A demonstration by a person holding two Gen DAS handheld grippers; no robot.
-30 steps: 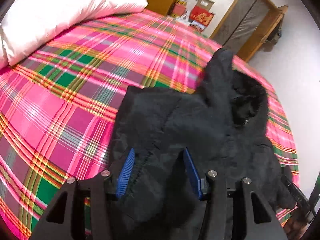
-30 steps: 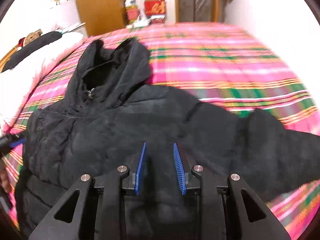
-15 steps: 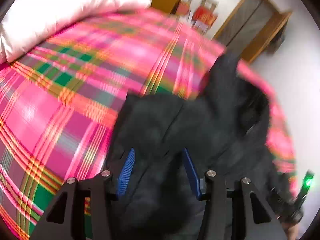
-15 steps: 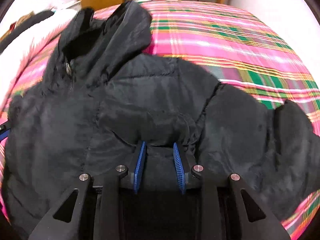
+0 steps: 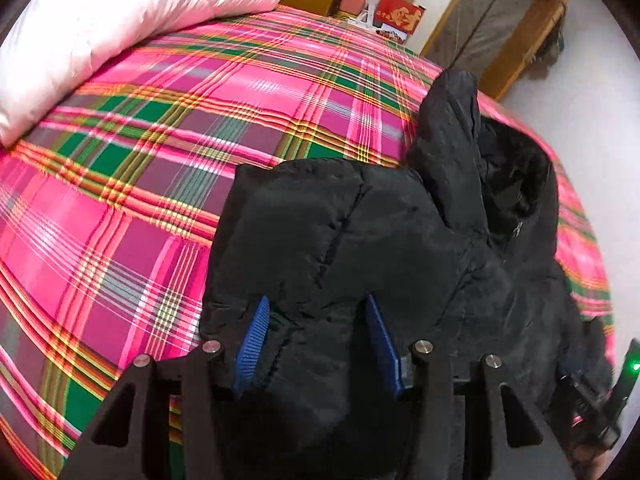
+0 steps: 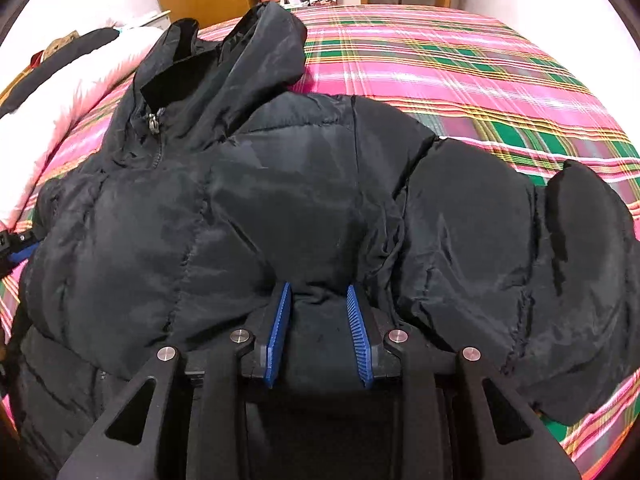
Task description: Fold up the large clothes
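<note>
Both jaws on our side stand apart with black padded cloth lying between them. On the left gripper (image 5: 318, 340) the blue pads (image 5: 251, 344) are wide from each other, and a fold of the black jacket (image 5: 400, 240) fills the gap; we cannot tell if the pads press on it. On the right gripper (image 6: 318, 328) the pads (image 6: 359, 330) are closer together, and a bunched ridge of the jacket (image 6: 280, 200) sits between them, touching both pads.

We see the jacket spread on the bed (image 6: 460, 64), over its pink and green plaid cover. Its hood (image 6: 256, 52) points away from us toward the far end of the bed. In the right wrist view one sleeve (image 6: 540, 248) lies stretched out to the right on the cover. In the left wrist view the jacket's left side (image 5: 288, 208) is turned inward on top of the body, and the white pillow (image 5: 112, 20) rests well apart from it, at the upper left.
</note>
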